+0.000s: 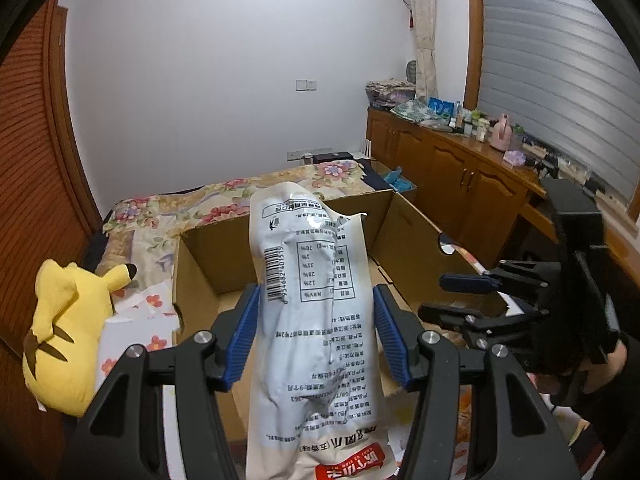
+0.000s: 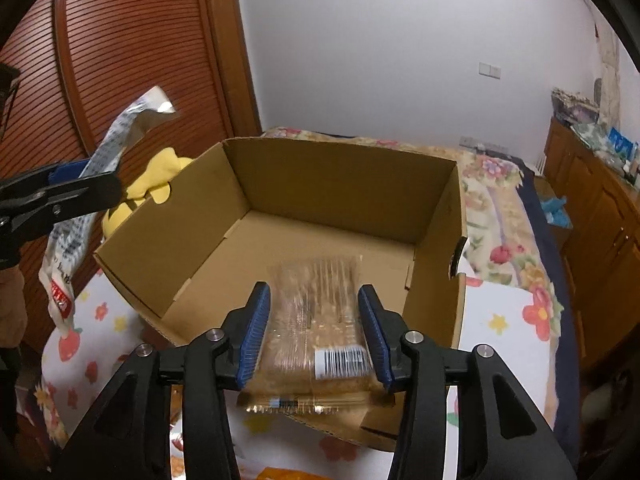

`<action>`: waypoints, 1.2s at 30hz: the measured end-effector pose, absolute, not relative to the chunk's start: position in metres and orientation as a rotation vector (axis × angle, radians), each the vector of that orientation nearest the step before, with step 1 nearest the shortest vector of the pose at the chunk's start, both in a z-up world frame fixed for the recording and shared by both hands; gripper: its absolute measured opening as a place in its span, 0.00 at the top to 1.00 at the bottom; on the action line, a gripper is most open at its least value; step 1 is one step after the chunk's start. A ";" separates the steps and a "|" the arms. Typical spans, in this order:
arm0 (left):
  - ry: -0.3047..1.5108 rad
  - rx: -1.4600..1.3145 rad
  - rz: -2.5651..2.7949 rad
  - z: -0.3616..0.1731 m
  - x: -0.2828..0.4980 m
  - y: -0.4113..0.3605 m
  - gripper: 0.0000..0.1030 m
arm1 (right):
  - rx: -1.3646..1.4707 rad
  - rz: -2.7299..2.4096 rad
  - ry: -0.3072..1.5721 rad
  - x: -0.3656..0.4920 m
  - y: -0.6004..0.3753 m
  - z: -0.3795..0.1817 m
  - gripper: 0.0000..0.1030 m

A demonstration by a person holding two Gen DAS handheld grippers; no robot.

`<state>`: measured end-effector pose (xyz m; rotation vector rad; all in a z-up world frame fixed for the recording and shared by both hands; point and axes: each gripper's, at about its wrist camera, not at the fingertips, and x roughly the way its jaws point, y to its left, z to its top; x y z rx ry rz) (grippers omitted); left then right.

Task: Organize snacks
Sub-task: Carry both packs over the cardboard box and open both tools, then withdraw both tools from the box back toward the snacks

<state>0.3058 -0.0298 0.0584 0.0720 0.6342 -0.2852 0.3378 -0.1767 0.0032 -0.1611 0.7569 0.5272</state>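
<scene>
A tall white snack packet (image 1: 308,280) with printed text and a barcode stands upright between the blue pads of my left gripper (image 1: 316,320), which is shut on it in front of the open cardboard box (image 1: 208,264). The right wrist view shows that gripper (image 2: 86,178) and packet (image 2: 120,132) left of the box (image 2: 340,184). My right gripper (image 2: 314,328) hangs over the box's near edge. A clear packet of biscuits (image 2: 316,304) lies blurred between its pads, which stand just off its sides. The box floor beyond is bare. From the left, the right gripper (image 1: 460,298) is at the box's right side.
The box sits on a bed with a floral cover (image 2: 504,320). A yellow plush toy (image 1: 64,320) lies left of the box. A slatted wooden wardrobe (image 2: 132,48) stands on the left. Wooden cabinets (image 1: 460,176) with bottles run along the right.
</scene>
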 end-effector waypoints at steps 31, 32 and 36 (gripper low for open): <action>0.715 0.097 -0.154 0.018 0.367 -0.028 0.38 | -0.149 0.546 0.714 0.295 -0.197 0.008 0.45; 0.720 0.095 -0.156 0.017 0.367 -0.028 0.38 | -0.152 0.545 0.716 0.293 -0.196 0.007 0.45; 0.726 0.104 -0.159 0.015 0.359 -0.029 0.36 | -0.158 0.541 0.718 0.286 -0.195 0.007 0.44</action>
